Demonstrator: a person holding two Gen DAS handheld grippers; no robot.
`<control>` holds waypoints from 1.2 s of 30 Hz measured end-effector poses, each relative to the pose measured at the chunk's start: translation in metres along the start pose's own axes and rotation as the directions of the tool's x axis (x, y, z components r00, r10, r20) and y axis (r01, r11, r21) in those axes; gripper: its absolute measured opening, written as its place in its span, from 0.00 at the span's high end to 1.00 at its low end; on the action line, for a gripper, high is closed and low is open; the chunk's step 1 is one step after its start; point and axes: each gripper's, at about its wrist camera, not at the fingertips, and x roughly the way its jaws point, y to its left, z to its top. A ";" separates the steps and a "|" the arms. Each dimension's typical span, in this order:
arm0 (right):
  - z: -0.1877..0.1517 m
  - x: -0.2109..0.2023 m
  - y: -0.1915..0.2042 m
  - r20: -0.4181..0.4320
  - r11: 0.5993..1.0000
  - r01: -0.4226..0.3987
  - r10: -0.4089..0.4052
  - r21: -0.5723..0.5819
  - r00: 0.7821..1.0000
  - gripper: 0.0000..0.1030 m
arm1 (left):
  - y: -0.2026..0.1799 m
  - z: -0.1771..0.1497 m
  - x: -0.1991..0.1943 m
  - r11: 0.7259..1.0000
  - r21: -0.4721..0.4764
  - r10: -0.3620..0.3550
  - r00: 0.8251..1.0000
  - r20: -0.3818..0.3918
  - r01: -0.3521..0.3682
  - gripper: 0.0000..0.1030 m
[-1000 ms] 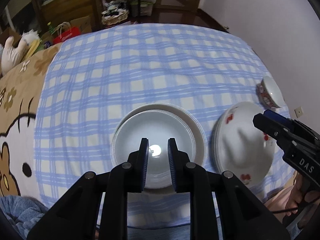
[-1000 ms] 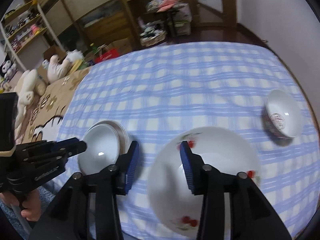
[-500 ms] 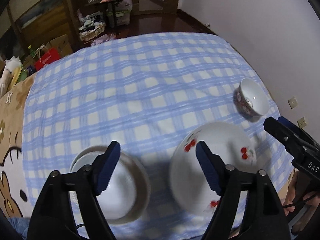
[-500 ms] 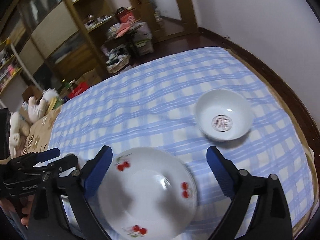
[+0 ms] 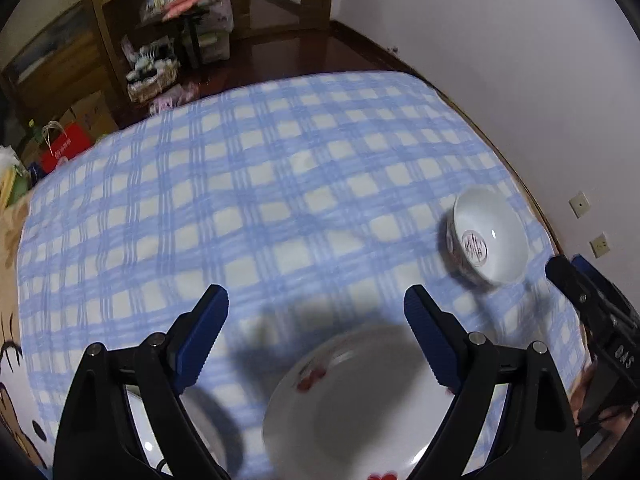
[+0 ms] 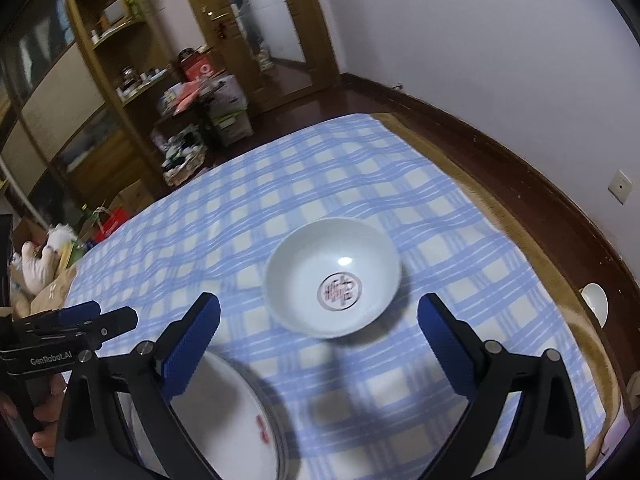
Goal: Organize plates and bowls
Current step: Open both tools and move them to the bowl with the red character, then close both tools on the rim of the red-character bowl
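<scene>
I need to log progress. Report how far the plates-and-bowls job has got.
Done: nothing visibly stacked. The cherry plate, the plain plate and the small bowl lie apart on the checked cloth. In hand: nothing; the left hand-held gripper and right hand-held gripper, just opened, are empty. Left: gathering all three.

Both grippers' jaws have just been opening wide, nothing between them. The left gripper (image 5: 316,332) is sliding from the plain plates (image 5: 192,428) toward the cherry plate (image 5: 352,408); the right gripper (image 6: 320,338) is now framing the small bowl (image 6: 332,276) at centre.

The cherry plate (image 5: 360,408) is blurred and cut off by the lower edge.
</scene>
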 end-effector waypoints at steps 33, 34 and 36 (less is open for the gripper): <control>-0.007 0.064 -0.059 -0.100 0.993 0.010 0.002 0.119 0.995 0.35 | -0.086 0.037 0.102 0.980 0.143 -0.123 0.987 -0.099 0.137 0.16; -0.008 0.066 -0.060 -0.110 0.991 -0.001 0.016 0.133 0.994 0.45 | -0.086 0.037 0.104 0.981 0.141 -0.123 0.987 -0.101 0.137 0.18; -0.012 0.068 -0.067 -0.126 0.980 -0.051 0.077 0.194 0.989 0.52 | -0.085 0.036 0.105 0.977 0.129 -0.154 0.982 -0.106 0.167 0.33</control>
